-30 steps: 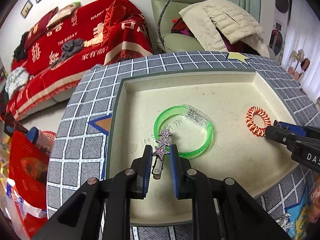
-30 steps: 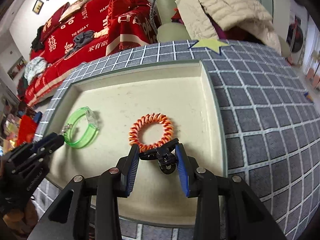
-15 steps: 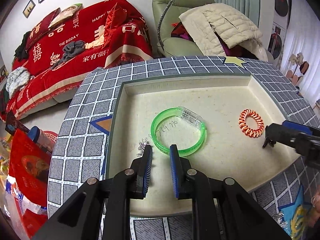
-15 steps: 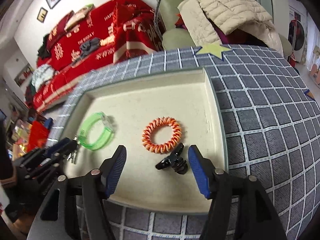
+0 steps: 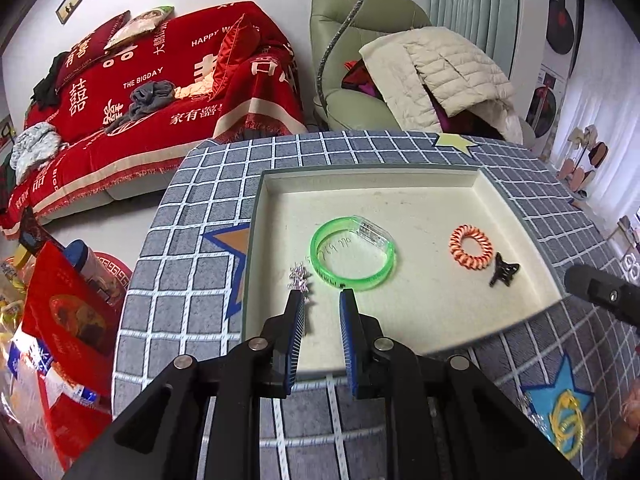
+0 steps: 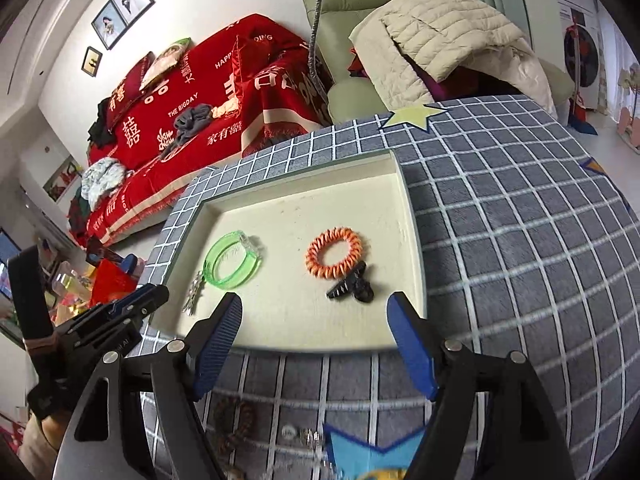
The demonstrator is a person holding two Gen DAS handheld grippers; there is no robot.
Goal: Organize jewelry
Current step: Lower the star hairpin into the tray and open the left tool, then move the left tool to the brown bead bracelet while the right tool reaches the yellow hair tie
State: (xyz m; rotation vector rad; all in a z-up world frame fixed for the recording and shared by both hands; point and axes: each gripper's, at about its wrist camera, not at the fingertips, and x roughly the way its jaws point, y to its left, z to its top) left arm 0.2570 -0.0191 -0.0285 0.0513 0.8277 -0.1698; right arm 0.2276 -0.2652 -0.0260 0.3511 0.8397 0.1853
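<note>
A cream tray [image 5: 372,178] [image 6: 404,184] sits on a grey checked cloth. In it lie a green bangle [image 5: 353,254] [image 6: 233,260], an orange spiral hair tie [image 5: 471,247] [image 6: 335,252], a black claw clip [image 5: 504,275] [image 6: 352,287] and a silver star hair clip [image 5: 300,278] [image 6: 194,294]. My left gripper [image 5: 322,300] [image 6: 160,294] is open and empty above the tray's near left edge, just behind the star clip. My right gripper [image 6: 314,304] is open wide and empty, above the tray's near rim, in front of the black clip.
More jewelry lies on the cloth near me: a yellow ring piece [image 5: 566,420] on a blue star patch, and brown beads [image 6: 236,420]. A red sofa [image 5: 160,92] and a green armchair [image 5: 360,60] stand behind the table. Red packets [image 5: 60,320] lie at the left.
My left gripper let go of the star clip in the tray and drew back. My right gripper opened, left the black clip beside the orange hair tie, and drew back.
</note>
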